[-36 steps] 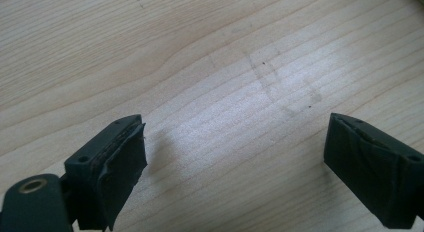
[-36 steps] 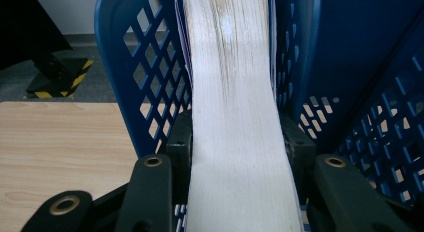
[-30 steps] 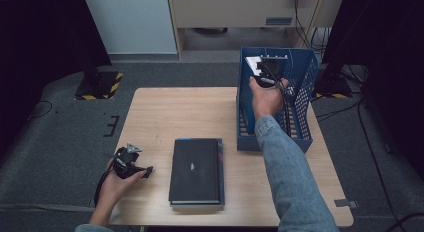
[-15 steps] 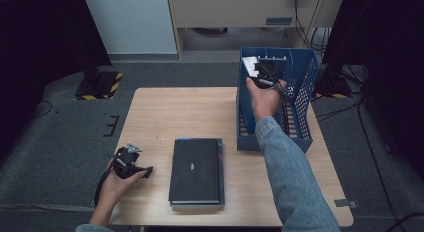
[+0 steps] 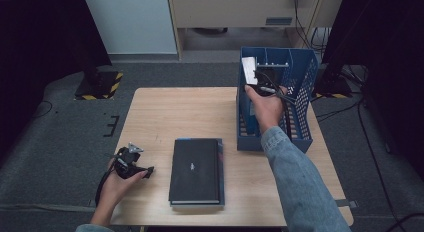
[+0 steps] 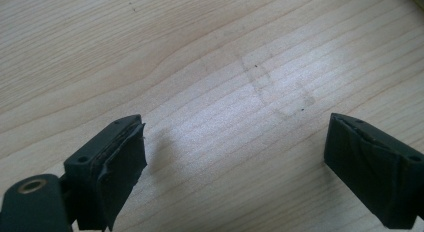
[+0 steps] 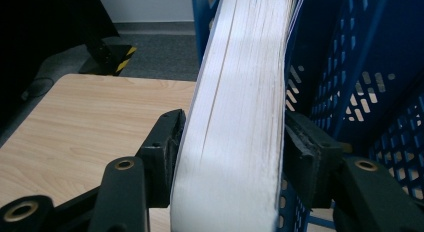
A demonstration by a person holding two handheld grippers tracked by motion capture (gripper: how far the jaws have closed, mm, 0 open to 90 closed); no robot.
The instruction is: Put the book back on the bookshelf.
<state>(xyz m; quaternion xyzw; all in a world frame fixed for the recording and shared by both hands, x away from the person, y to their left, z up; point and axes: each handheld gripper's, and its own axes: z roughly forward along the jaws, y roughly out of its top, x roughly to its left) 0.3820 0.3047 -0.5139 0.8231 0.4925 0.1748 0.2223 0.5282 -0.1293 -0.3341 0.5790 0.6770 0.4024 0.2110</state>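
Two books are showing in this scene. One book (image 7: 240,122), seen page-edge on, is being gripped between the jaws of the right gripper (image 7: 232,157), which are pressing on its two covers. It is standing upright, with its long axis running up and away from the jaws, at the near-left corner of a blue slotted file rack (image 5: 305,92) at the table's right side. From the high view, the same book (image 5: 249,70) is rising pale above the right hand (image 5: 267,107), partly inside the rack's left compartment; how deep it sits is unclear. The coming move is probably a straight lowering into that slot.

The second book (image 5: 196,170), dark-covered, is lying flat on the wooden table (image 5: 185,112), long axis pointing away from the person, just right of the left gripper (image 5: 134,164). That gripper's jaws are standing wide apart over bare wood, holding nothing. Being closer, the left hand (image 5: 117,184) is better placed for that book.
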